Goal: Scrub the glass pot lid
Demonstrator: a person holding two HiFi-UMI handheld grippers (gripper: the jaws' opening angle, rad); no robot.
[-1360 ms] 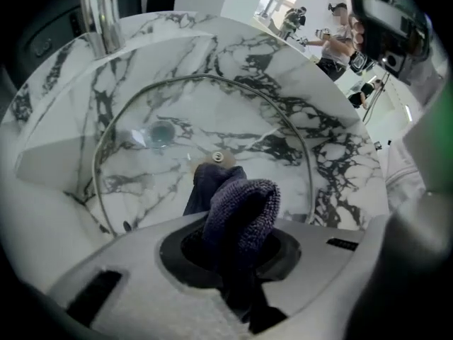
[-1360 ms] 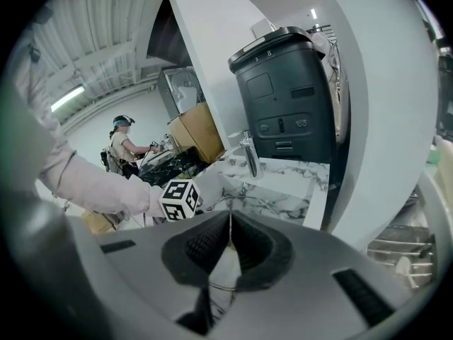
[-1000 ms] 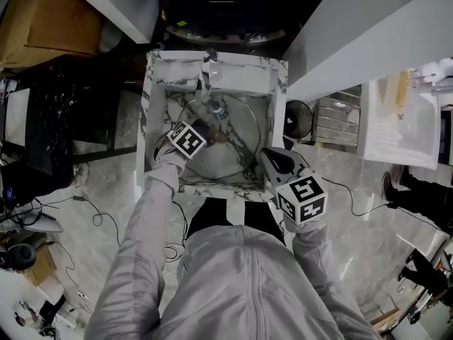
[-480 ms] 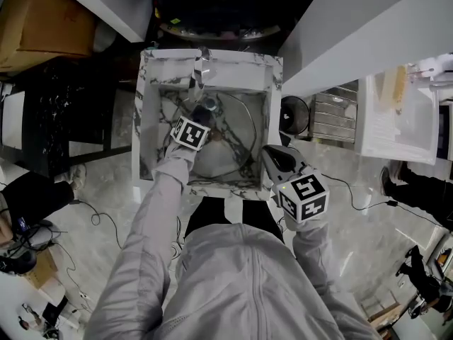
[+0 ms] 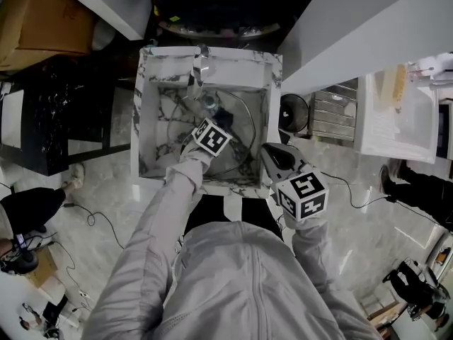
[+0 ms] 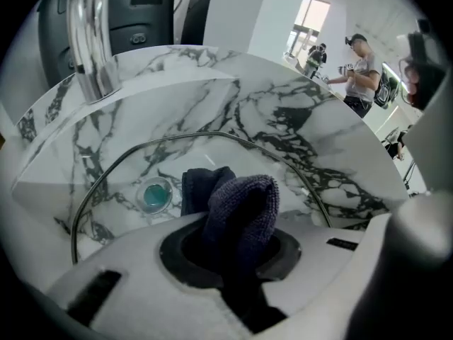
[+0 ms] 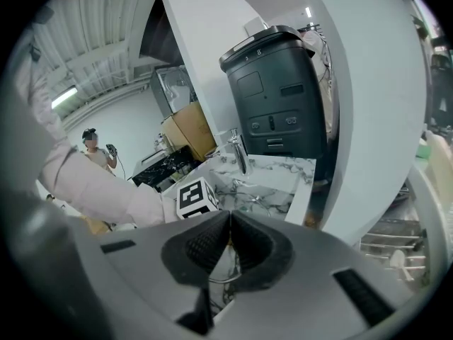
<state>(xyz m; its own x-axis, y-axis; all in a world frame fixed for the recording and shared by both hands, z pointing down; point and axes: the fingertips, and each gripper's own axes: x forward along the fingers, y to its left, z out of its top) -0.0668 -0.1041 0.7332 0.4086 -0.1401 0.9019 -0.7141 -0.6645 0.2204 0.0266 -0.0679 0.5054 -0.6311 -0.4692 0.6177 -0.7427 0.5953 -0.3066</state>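
grey-veined white marble makes up the single square sink at the upper centre of the head view. its four walls box in the basin, a broad white panel slants close past its right side, and pale floor lies open at the lower left. one round glass pot lid with a thin metal rim lies in the basin and fills most of it, its rim near the right and front walls. one chrome faucet stands on the back ledge at the upper left of the left gripper view, and one round drain with a teal centre shows inside the rim's arc at centre left. of the two grippers, the left gripper is over the middle of the lid, its jaws clenched on one dark blue knitted cloth that bulges out ahead of them. the right gripper sits at the sink's front right corner with its jaws pressed together at the tips. a sliver of metal rim shows in the gap beneath them, and whether it is pinched cannot be told.
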